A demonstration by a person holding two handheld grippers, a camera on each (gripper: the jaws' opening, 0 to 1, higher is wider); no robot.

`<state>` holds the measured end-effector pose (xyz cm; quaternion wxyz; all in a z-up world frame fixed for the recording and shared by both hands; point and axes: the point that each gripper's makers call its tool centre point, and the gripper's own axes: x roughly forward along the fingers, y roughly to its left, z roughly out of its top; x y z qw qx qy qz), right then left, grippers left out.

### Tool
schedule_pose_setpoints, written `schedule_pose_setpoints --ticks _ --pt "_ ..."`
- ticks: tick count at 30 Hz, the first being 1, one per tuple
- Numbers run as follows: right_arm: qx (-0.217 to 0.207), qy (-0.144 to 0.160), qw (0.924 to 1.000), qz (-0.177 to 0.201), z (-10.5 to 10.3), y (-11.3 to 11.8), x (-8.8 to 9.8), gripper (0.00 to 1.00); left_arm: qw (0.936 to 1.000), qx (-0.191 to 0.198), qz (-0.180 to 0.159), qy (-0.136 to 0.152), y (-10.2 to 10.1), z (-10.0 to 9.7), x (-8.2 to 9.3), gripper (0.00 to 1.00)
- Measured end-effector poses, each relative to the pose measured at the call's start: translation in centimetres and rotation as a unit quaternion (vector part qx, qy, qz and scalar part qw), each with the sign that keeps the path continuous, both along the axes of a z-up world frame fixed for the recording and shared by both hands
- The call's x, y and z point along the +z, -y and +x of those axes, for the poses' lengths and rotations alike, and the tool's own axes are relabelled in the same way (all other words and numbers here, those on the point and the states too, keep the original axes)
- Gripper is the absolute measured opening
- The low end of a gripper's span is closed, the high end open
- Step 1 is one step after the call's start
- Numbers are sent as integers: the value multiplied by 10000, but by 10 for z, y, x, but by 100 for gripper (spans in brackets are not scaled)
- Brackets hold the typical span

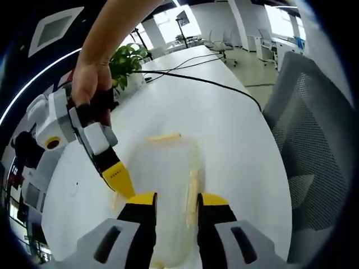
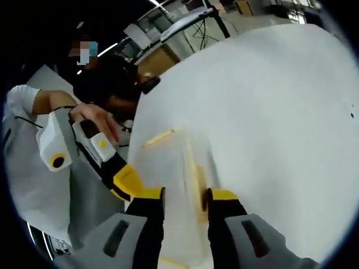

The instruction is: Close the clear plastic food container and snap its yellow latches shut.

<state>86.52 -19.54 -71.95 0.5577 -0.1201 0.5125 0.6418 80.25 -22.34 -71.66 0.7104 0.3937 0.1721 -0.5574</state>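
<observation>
The clear plastic container (image 1: 165,168) lies on a white table with its lid on. One yellow latch (image 1: 164,136) sits at its far end and another (image 1: 193,193) runs along its right side. My left gripper (image 1: 178,200) is open, its yellow-tipped jaws hovering over the near part of the lid. The right gripper (image 1: 124,185), held by a hand, reaches in from the left with its yellow tip at the container's left edge. In the right gripper view, my right gripper (image 2: 185,196) is open over the container (image 2: 171,168), next to the side latch (image 2: 196,179). The left gripper (image 2: 128,182) comes in from the left.
The white table (image 1: 224,117) stretches far back, crossed by a black cable (image 1: 213,83). A potted plant (image 1: 126,61) stands at its far left and a grey mesh chair (image 1: 314,129) at its right edge. A person's sleeve (image 2: 22,101) is beside the table.
</observation>
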Motion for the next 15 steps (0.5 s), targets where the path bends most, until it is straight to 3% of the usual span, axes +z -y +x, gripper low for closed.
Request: schedule_pose_setpoints --ticks 3,8,11,15 --pt "-180 117 9998 20 -3 0 0 31 10000 59 -42 37 1 -2 2 22" --pt "-320 601 9977 64 -1 2 2 40 9993 306 -96 -183 0 -5 2 27" --pt "-749 929 9917 481 5 -5 27 41 9959 670 -467 -383 -5 -12 12 28" --pt "-963 1463 9825 635 5 4 45 42 9892 1086 -840 -508 -19 -17 21 28"
